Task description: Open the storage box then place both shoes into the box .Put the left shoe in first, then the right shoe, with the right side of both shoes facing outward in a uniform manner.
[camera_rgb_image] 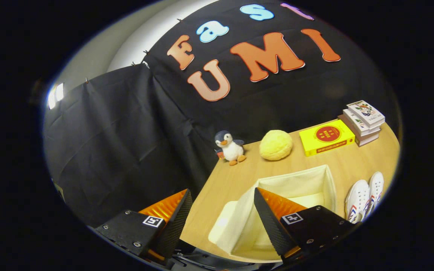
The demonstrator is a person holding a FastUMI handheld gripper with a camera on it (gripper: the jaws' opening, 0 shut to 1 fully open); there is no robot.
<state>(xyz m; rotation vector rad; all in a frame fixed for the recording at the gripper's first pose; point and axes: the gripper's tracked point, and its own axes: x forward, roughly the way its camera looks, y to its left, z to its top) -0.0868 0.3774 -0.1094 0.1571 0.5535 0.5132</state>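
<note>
Gripper (pixel 222 210): hovering tilted over the table's near edge, fingers spread wide, gripping nothing. Storage box (pixel 328 180): cream fabric, standing open on the wooden table (pixel 232 180), partly behind the right finger (pixel 268 218); lid (pixel 222 222) lying against its side, between the fingers. Shoes (pixel 364 195): white pair lying side by side, just beside the box. Beyond: penguin plush (pixel 230 147), yellow round plush (pixel 275 145), yellow book (pixel 326 139), stacked books (pixel 364 120) sitting along the far edge.

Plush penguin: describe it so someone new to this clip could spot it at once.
Start at the wooden table and follow its far edge along the black cloth wall. At the corner beyond the open gripper stands the plush penguin, next to a round yellow plush. It alone has a grey head, white belly and orange feet.
</note>
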